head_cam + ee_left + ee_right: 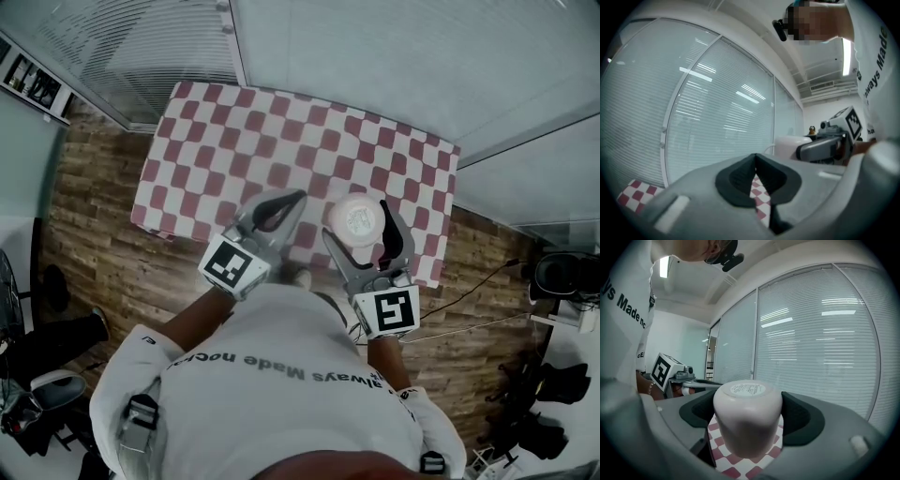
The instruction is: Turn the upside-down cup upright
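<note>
White cup (747,420), base up, clamped between the right gripper's (747,414) wide-set fingers over the checkered tabletop's (234,141) near right corner. Left gripper (755,158): fingers together, empty. Risk: smooth rounded wall slipping free when rolled upright.

place: office-type room | walls: glass partitions with slatted blinds (141,47), top of head view | floor: wood planks (94,216), left | ceiling: strip light (846,56), upper right of left gripper view | furniture: table under checkered cloth (281,122), centre

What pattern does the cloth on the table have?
The tablecloth is red-and-white checked; the head view shows it best.
</note>
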Demonstrator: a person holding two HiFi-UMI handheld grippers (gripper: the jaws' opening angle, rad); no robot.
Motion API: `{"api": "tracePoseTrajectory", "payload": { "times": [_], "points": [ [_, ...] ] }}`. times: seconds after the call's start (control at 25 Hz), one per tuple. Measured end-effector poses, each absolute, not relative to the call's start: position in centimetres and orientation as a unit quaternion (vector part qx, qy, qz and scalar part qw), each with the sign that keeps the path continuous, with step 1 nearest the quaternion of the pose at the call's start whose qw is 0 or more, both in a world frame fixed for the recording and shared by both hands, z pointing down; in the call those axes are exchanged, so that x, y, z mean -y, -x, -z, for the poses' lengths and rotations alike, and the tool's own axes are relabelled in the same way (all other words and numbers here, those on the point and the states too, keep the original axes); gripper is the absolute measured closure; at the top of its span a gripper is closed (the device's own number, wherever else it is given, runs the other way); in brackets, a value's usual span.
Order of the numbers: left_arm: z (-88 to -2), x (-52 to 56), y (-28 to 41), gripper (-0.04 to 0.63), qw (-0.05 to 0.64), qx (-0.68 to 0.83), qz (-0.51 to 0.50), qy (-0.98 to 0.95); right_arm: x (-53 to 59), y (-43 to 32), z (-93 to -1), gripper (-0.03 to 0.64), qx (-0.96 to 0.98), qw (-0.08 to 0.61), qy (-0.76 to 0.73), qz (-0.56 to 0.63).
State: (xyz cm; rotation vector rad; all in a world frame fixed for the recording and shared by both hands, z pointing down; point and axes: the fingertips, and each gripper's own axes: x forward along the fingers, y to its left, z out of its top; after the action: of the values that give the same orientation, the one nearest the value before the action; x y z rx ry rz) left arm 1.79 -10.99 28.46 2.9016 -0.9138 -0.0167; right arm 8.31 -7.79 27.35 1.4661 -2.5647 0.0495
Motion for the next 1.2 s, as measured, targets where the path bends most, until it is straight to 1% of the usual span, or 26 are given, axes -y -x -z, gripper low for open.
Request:
{"api": "tracePoseTrajectory", "payload": {
  "times": [0.12,0.24,0.44,0.6,0.76,1.04,1.12,1.2],
  "points": [
    [-28.4,10.9,-1.8,0.592,0.049,0.301,0.009,-0.952,8.0,-8.8,-27.4,0.186,0.862,0.066,-0.500,-0.037],
    [-28.6,10.7,-1.6,0.592,0.043,0.302,0.008,-0.952,8.2,-9.9,-27.9,0.186,0.855,0.023,-0.512,-0.082],
    [-28.7,10.4,-1.5,0.592,0.057,0.302,0.010,-0.952,8.4,-11.9,-28.4,0.186,0.837,-0.068,-0.516,-0.171],
    [-28.8,10.1,-1.4,0.592,0.056,0.301,0.009,-0.952,8.8,-13.3,-28.6,0.186,0.812,-0.151,-0.505,-0.248],
    [-28.7,9.7,-1.5,0.592,0.058,0.296,0.015,-0.953,9.1,-14.3,-29.4,0.186,0.781,-0.218,-0.494,-0.313],
    [-29.5,8.7,-1.4,0.592,0.062,0.289,0.004,-0.955,9.1,-15.7,-31.6,0.186,0.699,-0.357,-0.437,-0.440],
    [-29.7,8.4,-1.2,0.592,0.063,0.288,0.002,-0.956,9.0,-15.7,-32.5,0.186,0.674,-0.380,-0.425,-0.470],
    [-30.0,8.3,-1.1,0.592,0.065,0.289,-0.001,-0.955,8.9,-15.6,-33.1,0.186,0.660,-0.389,-0.421,-0.486]
  ]
}}
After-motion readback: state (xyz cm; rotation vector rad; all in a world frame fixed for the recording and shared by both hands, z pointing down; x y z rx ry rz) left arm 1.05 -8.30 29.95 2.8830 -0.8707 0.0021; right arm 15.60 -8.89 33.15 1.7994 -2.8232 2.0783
